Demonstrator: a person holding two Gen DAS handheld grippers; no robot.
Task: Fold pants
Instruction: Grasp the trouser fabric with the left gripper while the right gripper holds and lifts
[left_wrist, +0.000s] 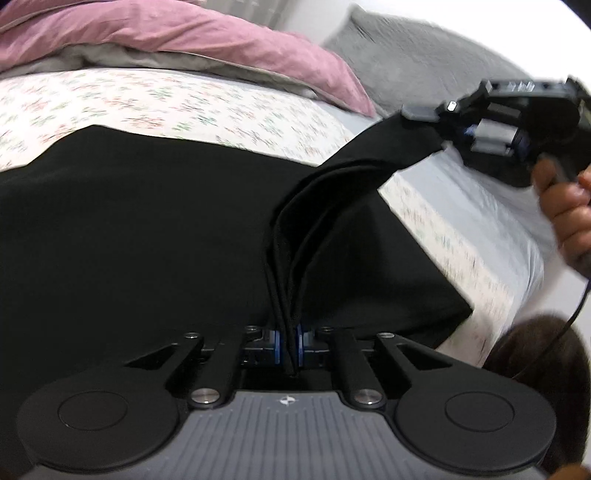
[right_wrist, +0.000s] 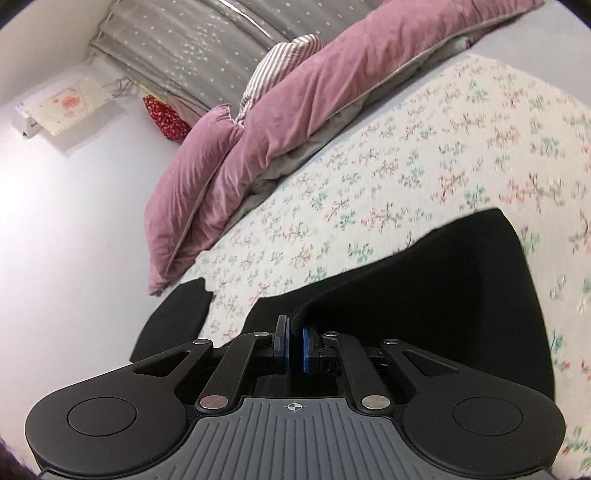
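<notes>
Right claw (left_wrist: 421, 112), seemingly clamping pants (left_wrist: 166, 221)

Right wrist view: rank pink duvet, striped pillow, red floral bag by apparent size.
1. pink duvet, largest by far
2. striped pillow
3. red floral bag
The pillow and bag look close in size; both are partly hidden.

Pants (left_wrist: 147, 229) on bedspread (left_wrist: 110, 107), duvet (left_wrist: 184, 33) behind, pillow (left_wrist: 406, 62) far rt
</notes>
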